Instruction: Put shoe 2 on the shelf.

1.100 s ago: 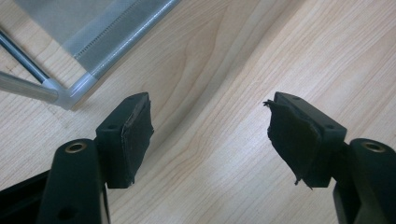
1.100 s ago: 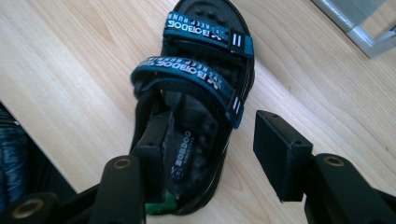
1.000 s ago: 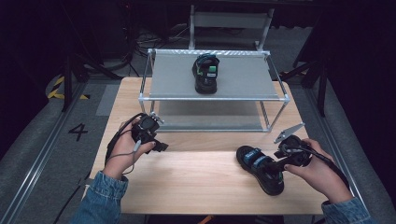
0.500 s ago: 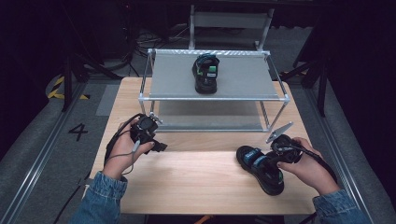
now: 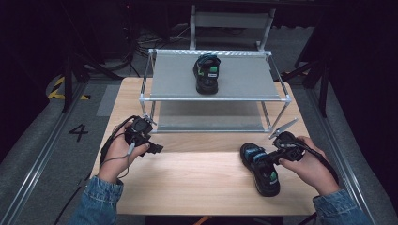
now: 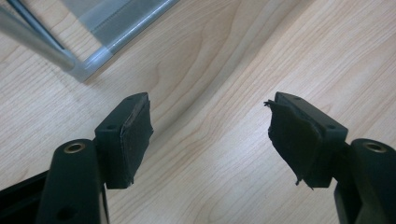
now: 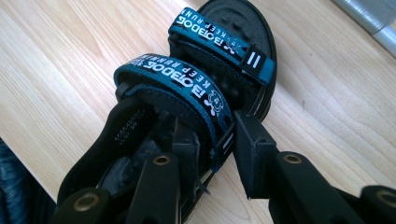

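The right gripper (image 5: 271,159) has just been closing its jaws on the side strap of the black sandal (image 5: 261,168), which lies on the table (image 5: 197,183) at about four o'clock. The left gripper (image 5: 152,146), at nine o'clock, has its jaws wide apart over bare wood.

Table evenly lit; surroundings dark; close views slightly soft.

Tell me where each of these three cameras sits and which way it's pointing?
High view: above the person's side, looking forward and down on the table and rack; both hands and sleeves show.
Left gripper view: rides the left claw, facing bare wood, jaws apart.
Right gripper view: rides the right claw, jaws just closing on the sandal.
The sandal also appears from above.
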A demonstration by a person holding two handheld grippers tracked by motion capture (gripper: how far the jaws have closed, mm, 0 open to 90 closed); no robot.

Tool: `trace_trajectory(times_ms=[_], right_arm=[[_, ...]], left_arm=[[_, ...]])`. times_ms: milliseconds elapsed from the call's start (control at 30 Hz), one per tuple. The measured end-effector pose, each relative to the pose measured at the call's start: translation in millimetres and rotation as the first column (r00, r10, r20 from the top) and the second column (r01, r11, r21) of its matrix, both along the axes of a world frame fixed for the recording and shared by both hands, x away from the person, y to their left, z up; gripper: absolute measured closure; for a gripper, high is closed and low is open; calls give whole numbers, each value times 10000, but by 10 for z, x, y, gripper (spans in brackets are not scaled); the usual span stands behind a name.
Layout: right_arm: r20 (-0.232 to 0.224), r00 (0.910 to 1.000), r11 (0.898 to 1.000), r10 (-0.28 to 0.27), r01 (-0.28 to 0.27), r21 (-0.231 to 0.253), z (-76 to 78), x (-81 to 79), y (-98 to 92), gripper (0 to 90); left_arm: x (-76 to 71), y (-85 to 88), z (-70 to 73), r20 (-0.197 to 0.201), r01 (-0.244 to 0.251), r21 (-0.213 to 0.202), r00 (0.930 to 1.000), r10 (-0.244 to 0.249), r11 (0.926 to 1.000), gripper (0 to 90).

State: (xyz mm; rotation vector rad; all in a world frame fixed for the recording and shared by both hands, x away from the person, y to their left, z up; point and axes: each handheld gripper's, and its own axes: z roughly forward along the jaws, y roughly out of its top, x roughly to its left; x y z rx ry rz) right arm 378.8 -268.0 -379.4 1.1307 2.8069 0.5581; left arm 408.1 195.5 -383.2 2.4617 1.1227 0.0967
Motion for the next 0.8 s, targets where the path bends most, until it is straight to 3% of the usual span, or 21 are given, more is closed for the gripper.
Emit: trace_trajectory(times_ms=[367,800], right_arm=[[27,9994,9990,-338,337,307,335,39,119,723],[211,9986,9969,-492,478,633,911,108,265,727]], left_arm=[[-44,128,-6,-24,-316,-59,9995,316,9995,301],[-25,236,-24,-128,-501,-196,9987,499,9985,300]])
